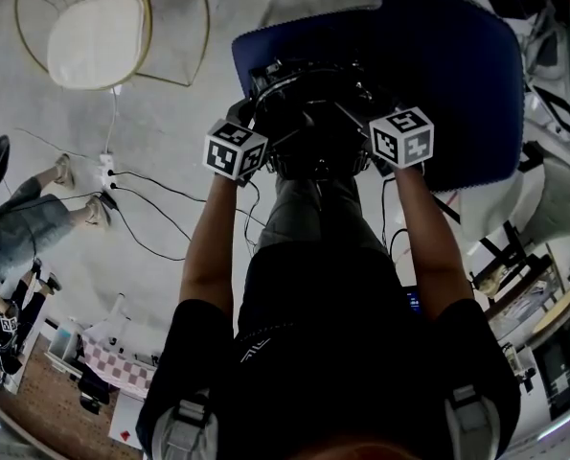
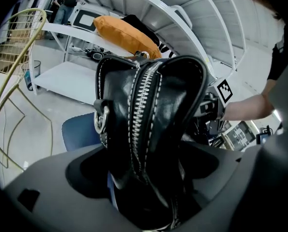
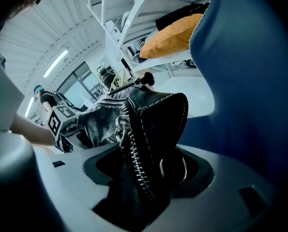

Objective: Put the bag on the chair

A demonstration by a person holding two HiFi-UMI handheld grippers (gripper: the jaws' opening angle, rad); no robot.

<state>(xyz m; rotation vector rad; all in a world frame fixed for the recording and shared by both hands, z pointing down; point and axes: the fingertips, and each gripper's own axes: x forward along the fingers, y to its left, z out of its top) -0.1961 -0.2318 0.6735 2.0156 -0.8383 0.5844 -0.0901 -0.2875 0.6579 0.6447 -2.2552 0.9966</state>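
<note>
A black leather bag [image 1: 308, 123] with a white-stitched zipper rests on the seat of the blue chair [image 1: 457, 75]. My left gripper [image 1: 265, 127] is at the bag's left end and my right gripper [image 1: 366, 132] at its right end. In the left gripper view the bag [image 2: 153, 110] stands upright between the jaws of the left gripper [image 2: 148, 197], with dark gaps on both sides of it. In the right gripper view the bag [image 3: 139, 129] lies loosely between the jaws of the right gripper [image 3: 144, 187], against the chair back [image 3: 250, 81]. Both grippers look open; the bag hides the pads.
A gold wire chair with a white cushion [image 1: 98, 27] stands at the far left. Cables and a power strip [image 1: 107, 166] lie on the floor. A person [image 1: 26, 228] is at the left edge. White shelving holds an orange cushion [image 2: 124, 30].
</note>
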